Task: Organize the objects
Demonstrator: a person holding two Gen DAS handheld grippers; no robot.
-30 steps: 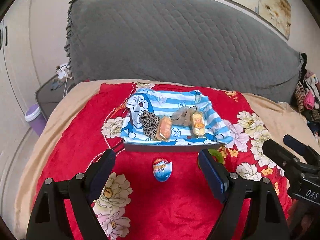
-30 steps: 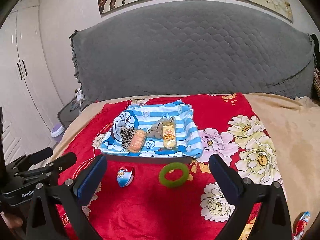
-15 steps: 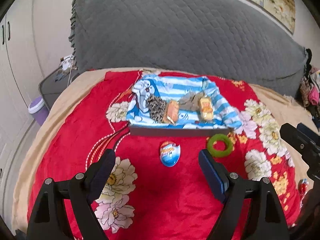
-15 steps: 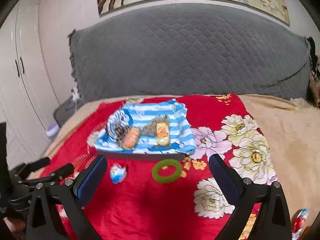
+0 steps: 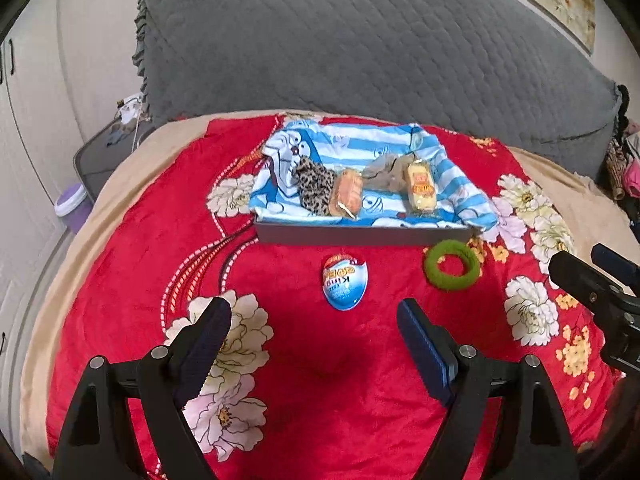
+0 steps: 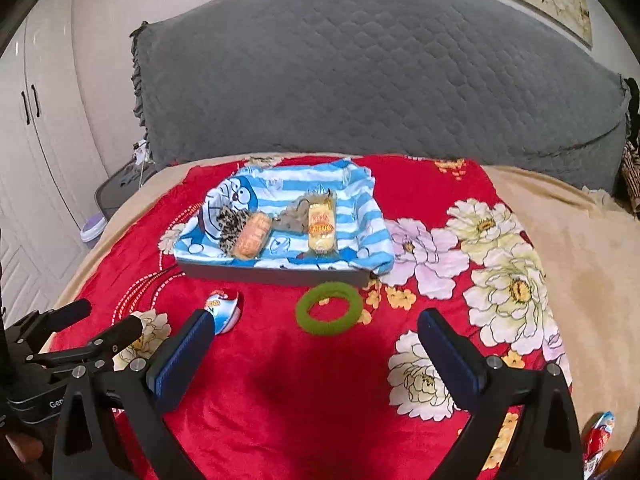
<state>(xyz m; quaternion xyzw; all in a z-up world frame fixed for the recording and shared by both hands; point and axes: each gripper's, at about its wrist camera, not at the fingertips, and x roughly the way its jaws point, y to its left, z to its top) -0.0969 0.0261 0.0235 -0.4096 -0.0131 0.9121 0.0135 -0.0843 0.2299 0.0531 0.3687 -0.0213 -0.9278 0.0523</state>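
Note:
A grey tray (image 5: 360, 235) lined with a blue striped cartoon cloth (image 5: 352, 148) sits on the red floral blanket; it holds a leopard-print scrunchie (image 5: 314, 186), an orange snack pack (image 5: 347, 193), a grey pouch (image 5: 386, 172) and a yellow snack pack (image 5: 419, 188). In front of it lie a blue-and-white egg-shaped candy (image 5: 345, 282) and a green ring (image 5: 452, 265). My left gripper (image 5: 314, 324) is open, just short of the egg. My right gripper (image 6: 316, 334) is open, just short of the green ring (image 6: 329, 308); the egg (image 6: 223, 310) is by its left finger.
A grey quilted headboard (image 5: 360, 48) rises behind the bed. A purple bin (image 5: 74, 206) and a dark side table (image 5: 108, 152) stand at the left. A red-blue wrapped snack (image 6: 600, 440) lies at the near right. Wardrobe doors (image 6: 32, 128) line the left wall.
Both grippers have moved forward and lower toward the blanket. The egg and green ring now appear larger and closer to the fingertips. Both stay open and empty.

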